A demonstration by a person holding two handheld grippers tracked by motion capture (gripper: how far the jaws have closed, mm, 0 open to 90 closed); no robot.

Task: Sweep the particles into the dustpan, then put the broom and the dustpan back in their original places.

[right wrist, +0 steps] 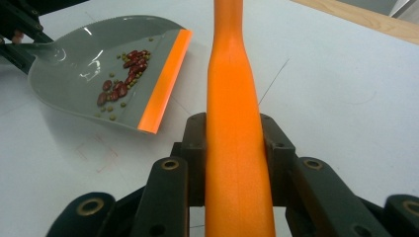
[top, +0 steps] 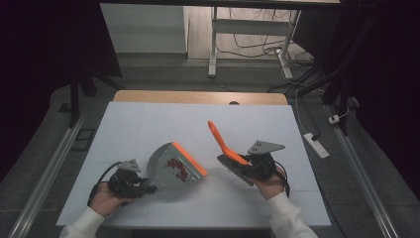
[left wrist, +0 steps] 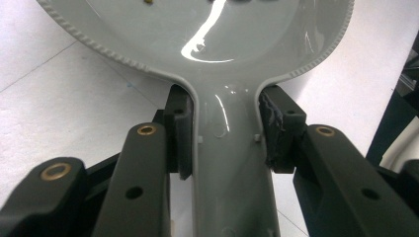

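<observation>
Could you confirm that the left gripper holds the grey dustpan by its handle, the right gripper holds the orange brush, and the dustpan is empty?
Not quite: the dustpan is not empty. The right gripper view shows dark red beans and a few small greenish ones lying in it. The rest stands: the left gripper clamps its grey handle, and the right gripper holds the orange brush.

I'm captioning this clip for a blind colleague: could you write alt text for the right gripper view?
The right gripper is shut on an orange brush handle that runs up the middle of the picture. To the left on the white table, a grey dustpan with an orange lip holds a small heap of red beans and a few green ones.
</observation>
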